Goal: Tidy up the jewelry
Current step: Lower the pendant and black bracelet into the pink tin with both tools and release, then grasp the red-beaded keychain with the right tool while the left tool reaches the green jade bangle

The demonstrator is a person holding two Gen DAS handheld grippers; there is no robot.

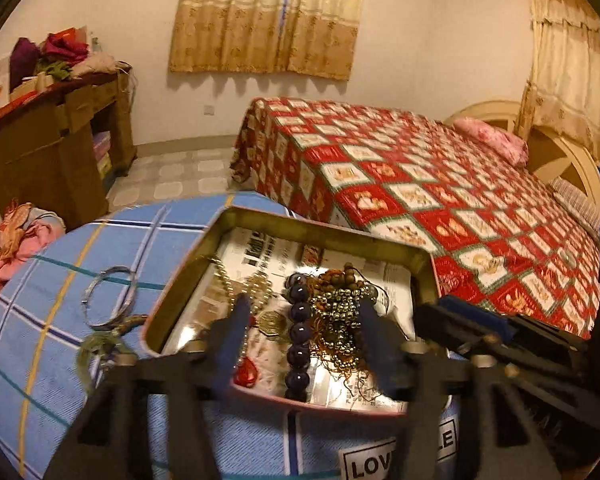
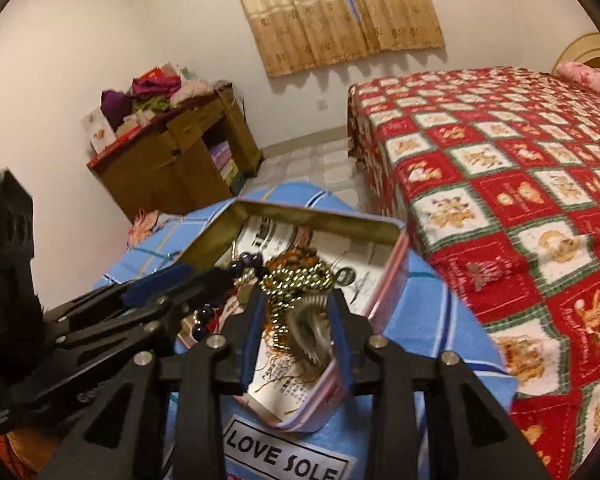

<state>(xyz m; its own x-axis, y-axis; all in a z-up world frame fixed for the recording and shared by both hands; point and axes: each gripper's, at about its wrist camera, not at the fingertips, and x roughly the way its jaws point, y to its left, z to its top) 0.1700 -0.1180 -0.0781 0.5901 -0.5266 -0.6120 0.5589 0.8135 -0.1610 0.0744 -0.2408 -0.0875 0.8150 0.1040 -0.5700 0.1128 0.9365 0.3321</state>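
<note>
An open metal tin (image 1: 320, 232) lined with printed paper lies on a blue plaid cloth (image 1: 60, 280). Inside are a dark purple bead bracelet (image 1: 299, 332), a tangle of gold bead chains (image 1: 340, 304), a pearl strand (image 1: 236, 284) and a red pendant (image 1: 246, 374). My left gripper (image 1: 304, 308) stands open over the tin, with the purple beads between its fingers but untouched. My right gripper (image 2: 296, 300) is open over the tin's (image 2: 312, 220) right end. A gold chain (image 2: 296, 280) and a feathery piece (image 2: 314, 334) lie between its pads, which do not press on them.
Silver bangles (image 1: 108, 296) and a green tasselled piece (image 1: 100, 344) lie on the cloth left of the tin. A bed with a red patchwork quilt (image 1: 440, 184) stands close on the right. A wooden desk (image 1: 52, 140) piled with clothes is at the back left.
</note>
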